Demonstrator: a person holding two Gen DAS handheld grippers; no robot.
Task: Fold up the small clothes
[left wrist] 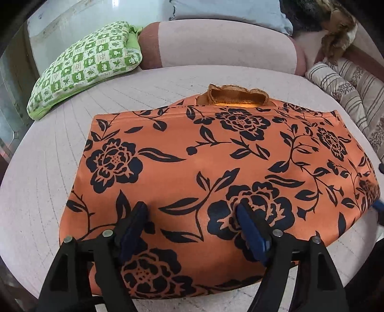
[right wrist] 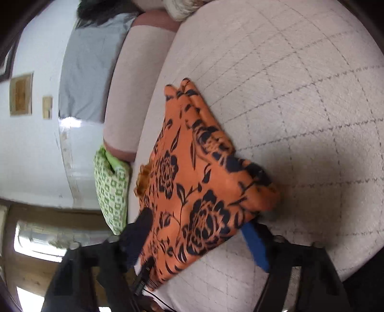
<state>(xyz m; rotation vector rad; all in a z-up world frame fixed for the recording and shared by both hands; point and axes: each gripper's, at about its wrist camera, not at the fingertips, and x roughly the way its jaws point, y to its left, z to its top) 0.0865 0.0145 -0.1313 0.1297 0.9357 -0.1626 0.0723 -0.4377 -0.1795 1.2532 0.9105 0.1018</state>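
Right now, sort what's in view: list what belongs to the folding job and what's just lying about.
Job:
orange floral garment
left gripper
right gripper

Lying about:
green checked pillow
striped cushion
blue-grey pillow

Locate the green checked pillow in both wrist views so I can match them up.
Left wrist view: green checked pillow lies upper left, beyond the orange floral garment.
Right wrist view: the pillow sits lower left, seen sideways, left of the garment.
Shared landmark: the garment's ruffled orange neckline, on the edge nearest the pillow.
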